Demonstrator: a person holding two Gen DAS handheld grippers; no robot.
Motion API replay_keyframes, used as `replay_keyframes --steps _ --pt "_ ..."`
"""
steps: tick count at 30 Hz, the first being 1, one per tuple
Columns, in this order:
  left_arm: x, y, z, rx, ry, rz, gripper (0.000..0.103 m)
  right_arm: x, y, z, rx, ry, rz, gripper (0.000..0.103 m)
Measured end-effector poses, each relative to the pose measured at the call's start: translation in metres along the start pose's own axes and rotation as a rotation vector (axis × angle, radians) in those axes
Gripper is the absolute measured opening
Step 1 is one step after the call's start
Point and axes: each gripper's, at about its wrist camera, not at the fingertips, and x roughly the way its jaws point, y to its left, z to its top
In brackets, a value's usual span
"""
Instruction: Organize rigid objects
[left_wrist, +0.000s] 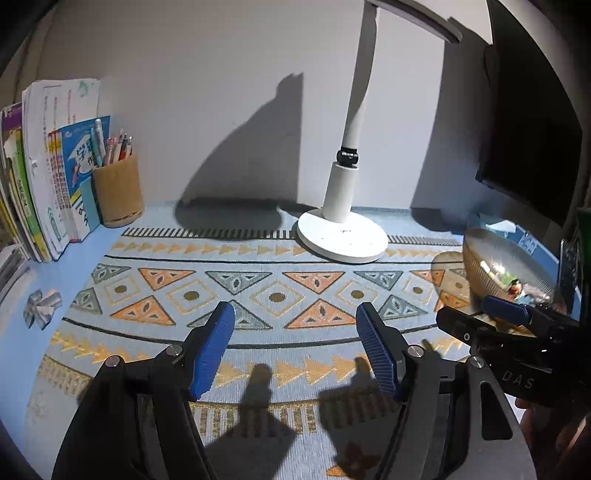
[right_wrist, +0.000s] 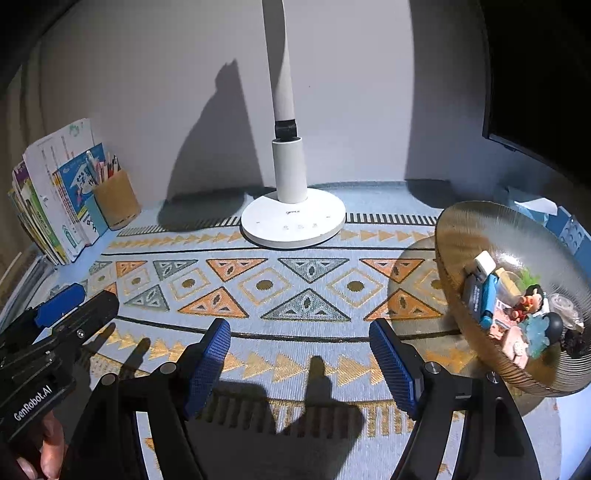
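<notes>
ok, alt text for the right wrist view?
Open right tool hovers empty over a patterned mat; a glass bowl of small items sits at right. A white lamp stands behind, books and pen cup at far left.

A home study corner was shown, set against a plain pale wall. The surface (right_wrist: 535, 435) was covered by a blue cloth woven with orange and grey triangles (right_wrist: 295, 291). A white desk lamp (right_wrist: 291, 218) was stood at the back, near the wall. At the left, school workbooks (left_wrist: 55, 177) were stacked upright beside a tan pen holder (left_wrist: 118, 192) filled with pens. A dark monitor (left_wrist: 532, 147) was seen at the right edge. A ribbed glass bowl (right_wrist: 454, 258) holding small toys and trinkets was placed at the right.
</notes>
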Motion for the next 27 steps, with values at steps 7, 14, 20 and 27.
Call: replay_keyframes --steps 7,14,20,27 --pt "0.019 0.005 -0.013 -0.005 0.03 0.023 0.072 0.016 -0.003 -0.009 -0.004 0.003 0.005 0.076" --pt "0.026 -0.004 -0.017 0.04 0.05 0.053 0.073 0.022 -0.016 -0.015 0.044 -0.009 0.007 0.076" --pt "0.023 -0.003 -0.016 0.038 0.034 0.03 0.079 0.018 -0.015 -0.016 0.034 -0.031 -0.006 0.086" --pt "0.02 -0.003 -0.015 0.043 0.038 0.015 0.083 0.015 -0.006 -0.018 -0.006 -0.039 -0.02 0.086"
